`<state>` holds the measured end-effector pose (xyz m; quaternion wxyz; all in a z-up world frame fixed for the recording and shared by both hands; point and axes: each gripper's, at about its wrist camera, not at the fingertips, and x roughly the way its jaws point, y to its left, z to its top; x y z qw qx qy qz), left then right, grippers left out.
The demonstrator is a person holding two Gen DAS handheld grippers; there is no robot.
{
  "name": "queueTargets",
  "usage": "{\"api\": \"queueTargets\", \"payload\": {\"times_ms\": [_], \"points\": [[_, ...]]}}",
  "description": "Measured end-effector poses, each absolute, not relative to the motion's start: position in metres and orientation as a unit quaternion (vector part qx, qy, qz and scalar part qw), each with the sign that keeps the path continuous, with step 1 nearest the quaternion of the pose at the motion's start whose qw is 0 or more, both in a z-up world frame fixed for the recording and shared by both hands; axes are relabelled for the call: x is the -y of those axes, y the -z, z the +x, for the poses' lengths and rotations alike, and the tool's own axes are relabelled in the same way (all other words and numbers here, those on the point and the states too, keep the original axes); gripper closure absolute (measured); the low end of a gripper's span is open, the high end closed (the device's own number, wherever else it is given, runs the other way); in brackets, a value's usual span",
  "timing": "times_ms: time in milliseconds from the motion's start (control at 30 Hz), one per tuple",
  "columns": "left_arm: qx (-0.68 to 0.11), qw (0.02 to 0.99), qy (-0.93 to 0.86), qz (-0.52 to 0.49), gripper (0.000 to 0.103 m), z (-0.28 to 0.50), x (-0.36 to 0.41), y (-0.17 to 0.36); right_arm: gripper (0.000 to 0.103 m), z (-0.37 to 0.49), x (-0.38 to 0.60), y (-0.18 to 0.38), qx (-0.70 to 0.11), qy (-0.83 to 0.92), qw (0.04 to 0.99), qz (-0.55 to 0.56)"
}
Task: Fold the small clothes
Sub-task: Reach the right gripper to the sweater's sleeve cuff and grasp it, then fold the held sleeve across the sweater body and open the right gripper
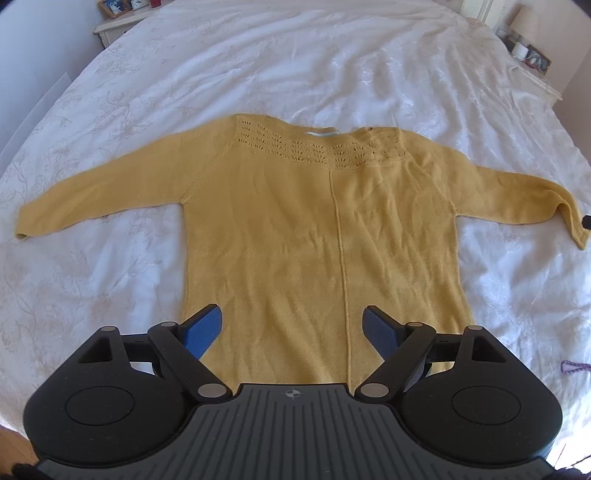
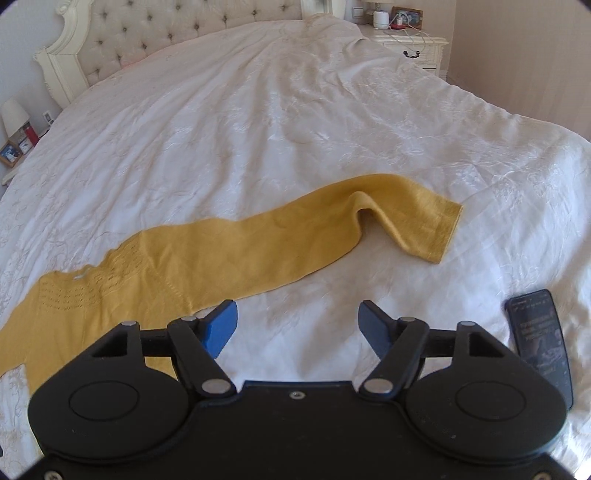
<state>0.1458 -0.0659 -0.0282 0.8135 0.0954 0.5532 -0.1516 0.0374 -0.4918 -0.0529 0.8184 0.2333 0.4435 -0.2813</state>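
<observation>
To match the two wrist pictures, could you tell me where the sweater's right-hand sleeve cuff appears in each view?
Left wrist view: the cuff lies at the far right edge, past the yellow sweater.
Right wrist view: the cuff lies right of centre, beyond the open right gripper.
Shared landmark: the sweater's openwork yoke.

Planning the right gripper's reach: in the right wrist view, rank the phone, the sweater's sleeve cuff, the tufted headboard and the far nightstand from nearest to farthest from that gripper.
From the right gripper, jaws open:
1. Phone, just to its right on the bedspread.
2. Sleeve cuff of the yellow sweater, ahead right.
3. Tufted headboard, far left, and nightstand, far right: too close to call.
</observation>
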Motion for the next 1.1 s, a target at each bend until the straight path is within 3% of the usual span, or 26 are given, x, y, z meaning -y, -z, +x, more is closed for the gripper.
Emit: {"api": "queueTargets", "payload": {"times_ms": [100,333,667,700,733,767,933,1100], "points": [[-0.559,0.813,0.138,0.092,0.020,0.141,0.081,0.030,0.030,0.034,0.536,0.060,-0.442,0.297,0.811,0.241],[-0.561,0.818,0.102,0.081,0.020,0.132,0.108,0.027,0.042,0.021,0.623,0.097,-0.443,0.321,0.780,0.302],[-0.560,0.821,0.069,0.092,0.020,0.123,0.122,0.023,0.044,0.016,0.665,0.150,-0.431,0.309,0.757,0.383],[-0.561,0.820,0.066,0.091,0.020,0.123,0.121,0.023,0.056,0.017,0.666,0.151,-0.429,0.307,0.760,0.380],[-0.562,0.819,0.065,0.090,0.020,0.123,0.120,0.024,0.081,0.017,0.666,0.151,-0.429,0.306,0.762,0.376],[-0.564,0.819,0.064,0.089,0.020,0.123,0.119,0.024,0.090,0.019,0.667,0.151,-0.431,0.307,0.762,0.373],[-0.564,0.818,0.068,0.086,0.020,0.130,0.107,0.028,0.094,0.026,0.660,0.120,-0.424,0.294,0.783,0.349],[-0.568,0.814,0.090,0.081,0.020,0.142,0.089,0.039,0.094,0.057,0.628,0.054,-0.393,0.243,0.831,0.310]]}}
